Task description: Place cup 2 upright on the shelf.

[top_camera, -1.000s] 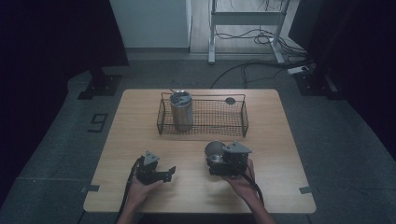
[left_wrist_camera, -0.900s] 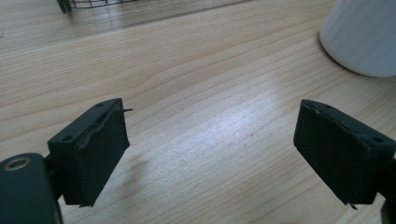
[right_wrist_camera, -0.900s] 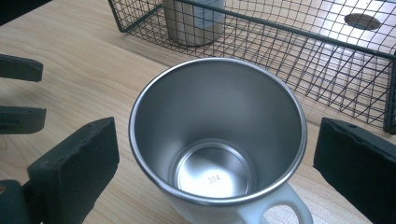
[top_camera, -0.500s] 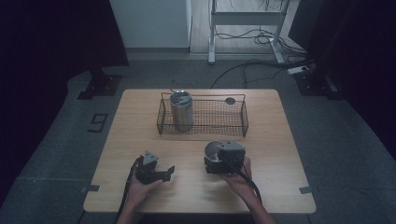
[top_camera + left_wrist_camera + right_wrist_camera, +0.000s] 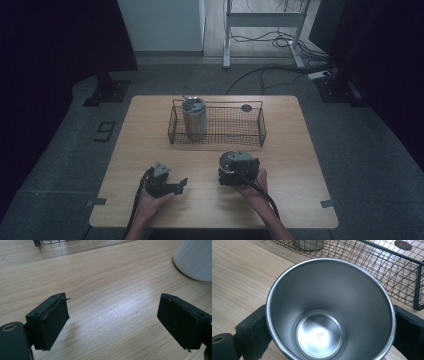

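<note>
Right gripper (image 5: 239,169) swung square onto steel cup (image 5: 229,161), fingers just closing around it. High view: cup at table (image 5: 300,150) centre-front, basket (image 5: 216,142) at 12 o'clock. Left gripper (image 5: 165,185) idle at 9, fingers open, empty. Right gripper view: cup (image 5: 329,310) upright between fingers (image 5: 252,327), contact unclear.

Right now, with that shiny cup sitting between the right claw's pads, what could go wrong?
The right gripper, its jaws just closing, straddles the smooth, tapered steel cup; it might slip or tip when lifted. The wire basket stands close beyond, so its rim could catch the cup. A second steel cup already stands inside at one end and could be knocked over.
</note>
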